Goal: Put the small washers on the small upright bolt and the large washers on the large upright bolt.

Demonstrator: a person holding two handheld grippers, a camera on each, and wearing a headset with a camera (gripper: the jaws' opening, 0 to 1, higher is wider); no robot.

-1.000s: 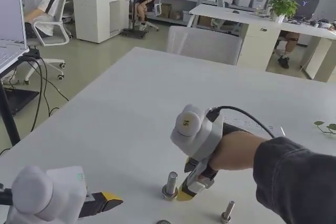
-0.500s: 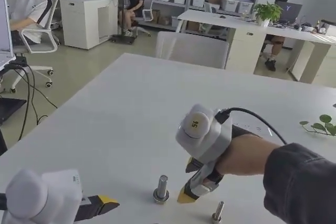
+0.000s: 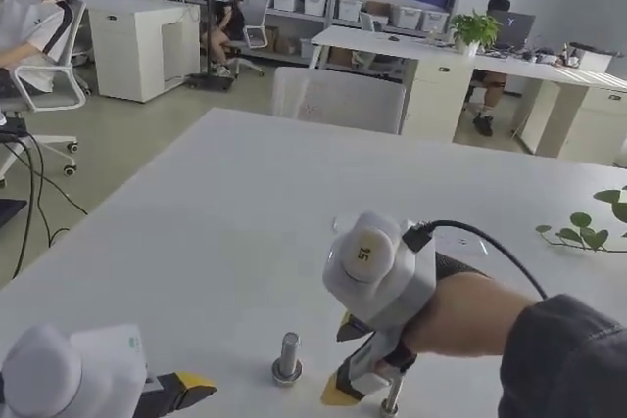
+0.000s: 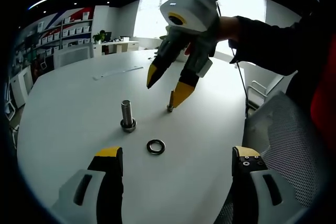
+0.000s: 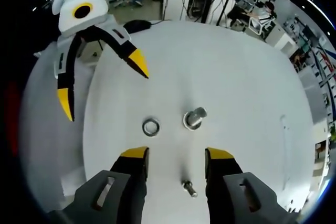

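A single loose washer [image 4: 156,146] lies flat on the white table [image 3: 245,203], just beside the large bolt [image 4: 127,116] and a little further from the small bolt [image 4: 170,102]. Both bolts stand upright, threaded ends up. The large bolt has a wider collar at its base; whether this is the bolt head alone or a washer already seated cannot be determined.

The right gripper [image 5: 177,155] is positioned at the small bolt with its jaws spread apart and nothing between them except the bolt itself, which they straddle without gripping. The left gripper [image 4: 177,151] is held low over the table with its jaws spread wide and empty, and the loose washer lies ahead of it, roughly on its centre line.

Assessed step: pick-up of the loose washer, not yet begun. By its width against the large bolt's base, the washer probably belongs on the large bolt. The next move calls for lowering the jaw tips to the table surface, closing across the ring's outer edge, then aligning its hole over the threaded end.
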